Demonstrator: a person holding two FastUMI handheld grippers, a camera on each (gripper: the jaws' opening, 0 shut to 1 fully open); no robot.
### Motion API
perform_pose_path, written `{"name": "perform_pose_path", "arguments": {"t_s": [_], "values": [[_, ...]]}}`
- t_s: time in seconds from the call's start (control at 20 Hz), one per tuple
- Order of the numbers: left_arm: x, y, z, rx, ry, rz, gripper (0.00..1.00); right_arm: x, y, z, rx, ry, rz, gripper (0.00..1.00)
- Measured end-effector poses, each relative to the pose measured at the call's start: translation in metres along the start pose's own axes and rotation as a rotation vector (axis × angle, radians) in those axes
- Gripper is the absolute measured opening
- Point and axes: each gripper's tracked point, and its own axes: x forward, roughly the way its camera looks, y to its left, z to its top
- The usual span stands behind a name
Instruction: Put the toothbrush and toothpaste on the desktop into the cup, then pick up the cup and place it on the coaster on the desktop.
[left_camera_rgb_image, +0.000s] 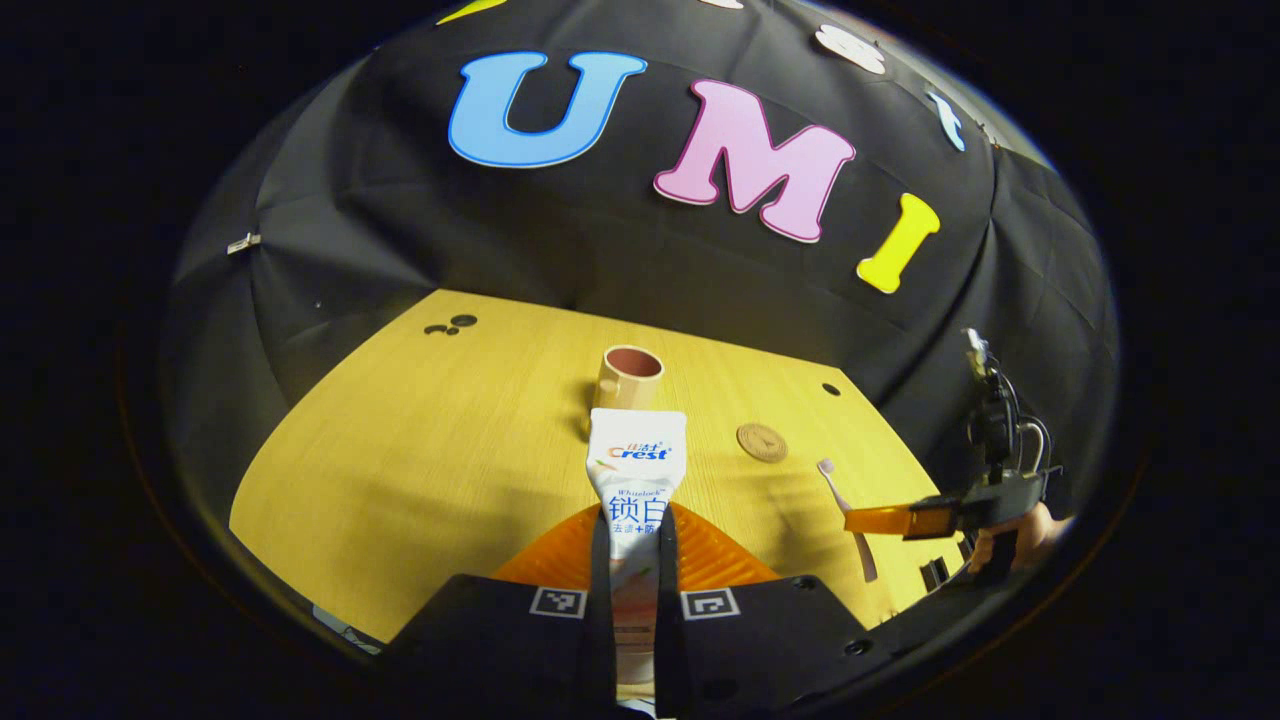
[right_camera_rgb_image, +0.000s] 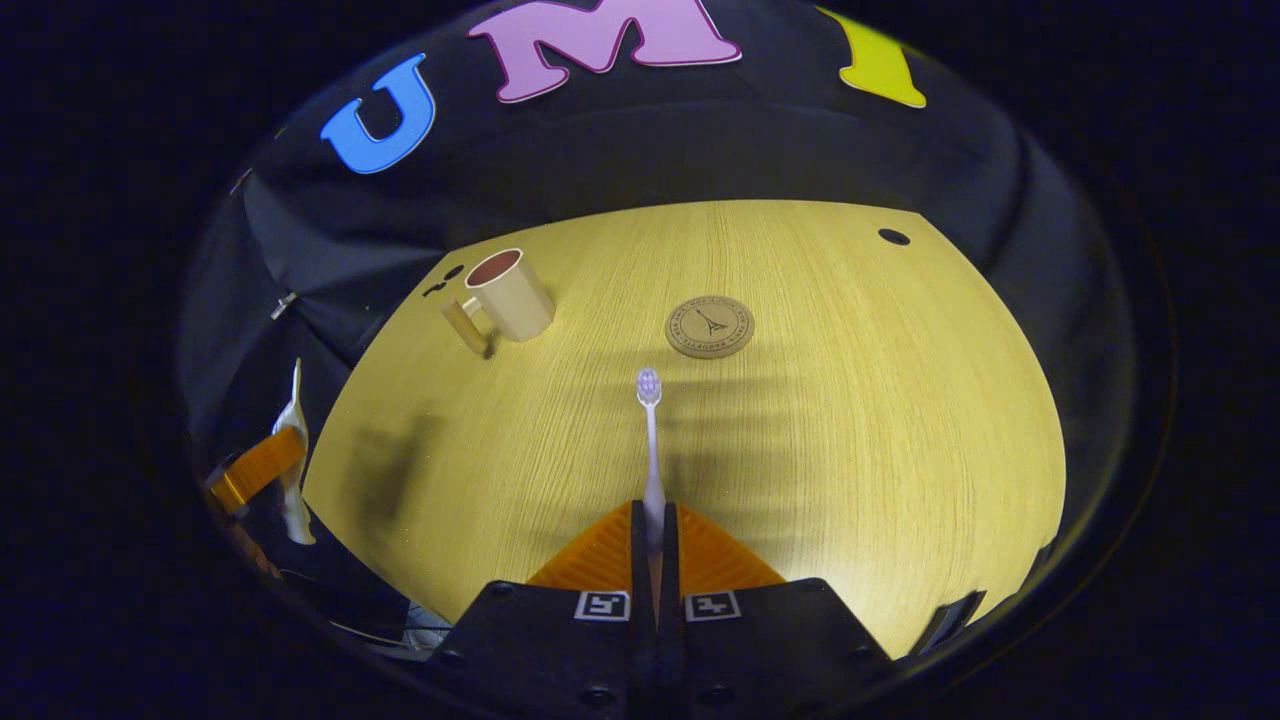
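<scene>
Between left claw fingers, toothpaste (pinched); toothbrush likewise right

Left tool clamps toothpaste; cup beyond, coaster right.

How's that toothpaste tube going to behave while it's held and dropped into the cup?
The toothpaste tube is probably soft: the left gripper pinches it narrow between its fingers, so it may flex or slip. It looks broad beside the cup mouth, so it'll likely lean on the rim.
</scene>
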Motion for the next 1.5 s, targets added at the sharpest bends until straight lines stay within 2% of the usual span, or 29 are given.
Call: {"name": "perform_pose_path", "arguments": {"t_s": [0.3, 0.45, 0.65, 0.7, 0.8, 0.85, 0.9, 1.05, 1.1, 1.5], "values": [[0.04, -0.007, 0.07, -0.051, -0.12, 0.028, 0.2, -0.013, -0.016, 0.026, 0.056, -0.045, 0.061, 0.05], [0.068, -0.01, 0.1, -0.091, -0.171, 0.045, 0.19, -0.012, -0.025, 0.033, 0.026, -0.036, 0.076, 0.05], [0.106, -0.014, 0.139, -0.119, -0.236, 0.064, 0.2, -0.001, -0.04, 0.038, 0.064, -0.009, 0.088, 0.05], [0.115, -0.016, 0.147, -0.126, -0.249, 0.062, 0.24, 0.0, -0.044, 0.04, 0.066, -0.005, 0.091, 0.05], [0.134, -0.017, 0.161, -0.139, -0.271, 0.062, 0.24, 0.005, -0.051, 0.042, 0.06, 0.003, 0.094, 0.05], [0.148, -0.014, 0.165, -0.146, -0.277, 0.069, 0.24, 0.01, -0.056, 0.04, 0.057, 0.017, 0.091, 0.05], [0.161, -0.011, 0.169, -0.154, -0.283, 0.076, 0.2, 0.014, -0.061, 0.036, 0.063, 0.036, 0.085, 0.05], [0.199, -0.002, 0.177, -0.175, -0.305, 0.079, 0.24, 0.025, -0.073, 0.036, 0.068, 0.058, 0.075, 0.05], [0.211, 0.001, 0.177, -0.175, -0.311, 0.081, 0.2, 0.028, -0.075, 0.035, 0.069, 0.066, 0.074, 0.05], [0.282, 0.017, 0.176, -0.183, -0.351, 0.088, 0.2, 0.041, -0.08, 0.031, 0.081, 0.11, 0.077, 0.05]]}}
